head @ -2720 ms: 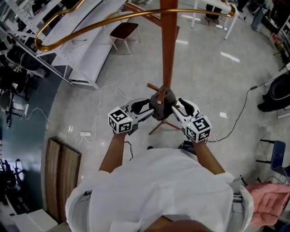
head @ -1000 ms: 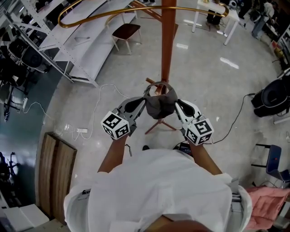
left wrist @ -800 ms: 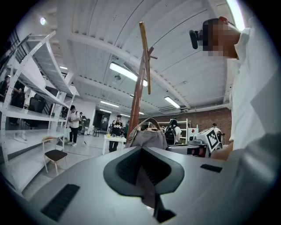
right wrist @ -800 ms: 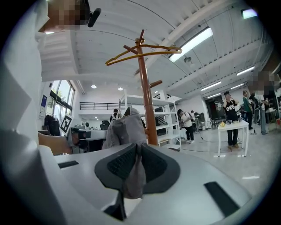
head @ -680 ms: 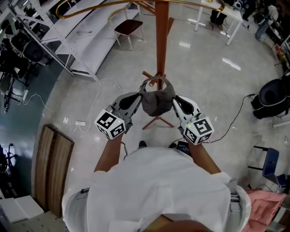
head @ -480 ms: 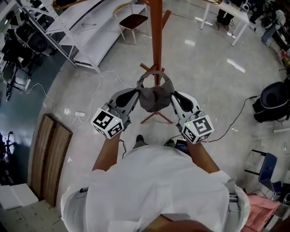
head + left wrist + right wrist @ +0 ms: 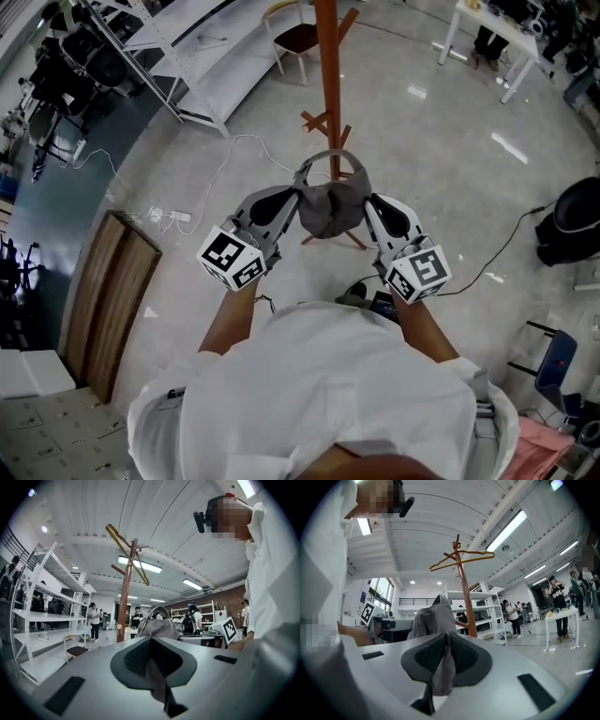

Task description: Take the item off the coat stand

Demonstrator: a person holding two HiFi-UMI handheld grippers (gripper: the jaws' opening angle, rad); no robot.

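Observation:
The item is a grey fabric bag (image 7: 330, 208) with a looped handle, hanging in the air between my two grippers, clear of the orange coat stand (image 7: 328, 66) behind it. My left gripper (image 7: 293, 202) is shut on its left edge and my right gripper (image 7: 368, 206) is shut on its right edge. In the left gripper view the left gripper (image 7: 151, 642) pinches a fold of cloth, with the bag (image 7: 158, 627) bunched just ahead and the coat stand (image 7: 125, 597) beyond. In the right gripper view the right gripper (image 7: 446, 640) clamps cloth too, with the bag (image 7: 433, 617) ahead and the stand (image 7: 465, 595) behind.
White shelving (image 7: 202, 56) and a chair (image 7: 292, 36) stand past the coat stand. A cable and power strip (image 7: 172, 217) lie on the floor at left, next to a wooden board (image 7: 103, 300). A black bin (image 7: 574, 220) is at right. People stand in the distance.
Both grippers have drawn back from the coat stand with the bag between them. The bag now hangs free, farther from the pole than a second ago.

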